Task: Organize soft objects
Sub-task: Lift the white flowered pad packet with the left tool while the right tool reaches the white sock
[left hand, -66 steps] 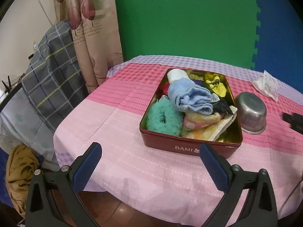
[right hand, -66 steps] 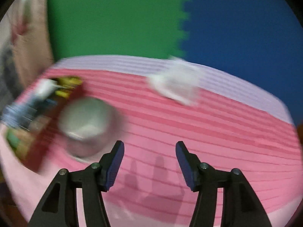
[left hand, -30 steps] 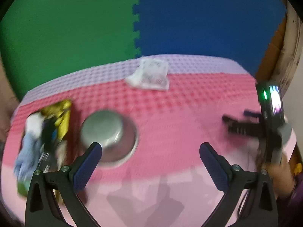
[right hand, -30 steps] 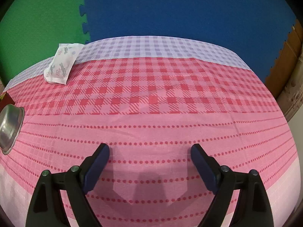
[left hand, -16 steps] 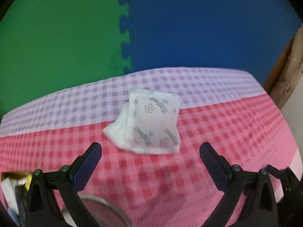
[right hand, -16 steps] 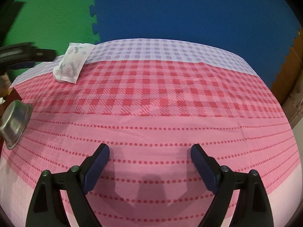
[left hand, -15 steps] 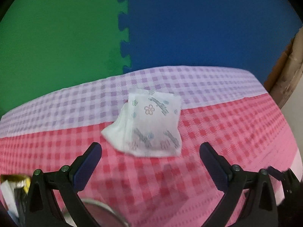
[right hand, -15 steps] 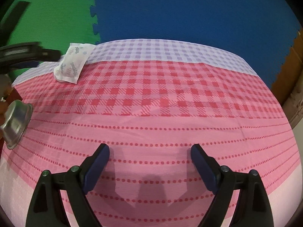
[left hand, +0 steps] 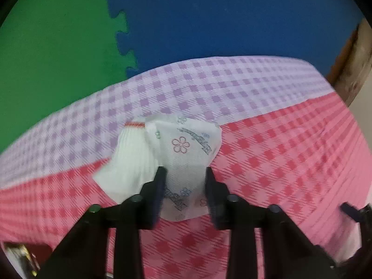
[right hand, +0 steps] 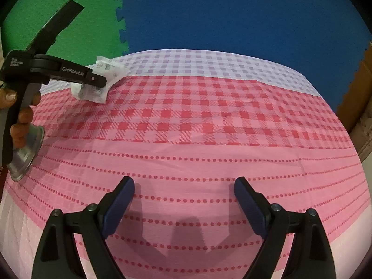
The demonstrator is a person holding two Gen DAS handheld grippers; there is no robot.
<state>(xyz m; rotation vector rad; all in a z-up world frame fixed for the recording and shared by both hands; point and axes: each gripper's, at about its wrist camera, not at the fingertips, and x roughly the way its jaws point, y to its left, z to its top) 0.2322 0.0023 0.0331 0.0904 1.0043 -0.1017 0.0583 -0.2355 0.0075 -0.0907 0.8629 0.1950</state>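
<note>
Between the left claw [left hand: 183, 174] fingers, the tissue packet [left hand: 183, 153] runs lengthwise away.

Home: checked tablecloth [right hand: 209, 121], foam mats [right hand: 232, 11]

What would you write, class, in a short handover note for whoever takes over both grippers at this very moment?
Left hand-held gripper: closed on the white flower-printed soft packet, which lies at the far left of the pink checked tablecloth; lift not confirmed.
Right hand-held gripper: open, empty, hovering over bare cloth.
The upturned steel bowl sits at the table's left edge.
Done: packet gripped.
Left: carry it to wherever the soft items are kept, not clearly in view now.
</note>
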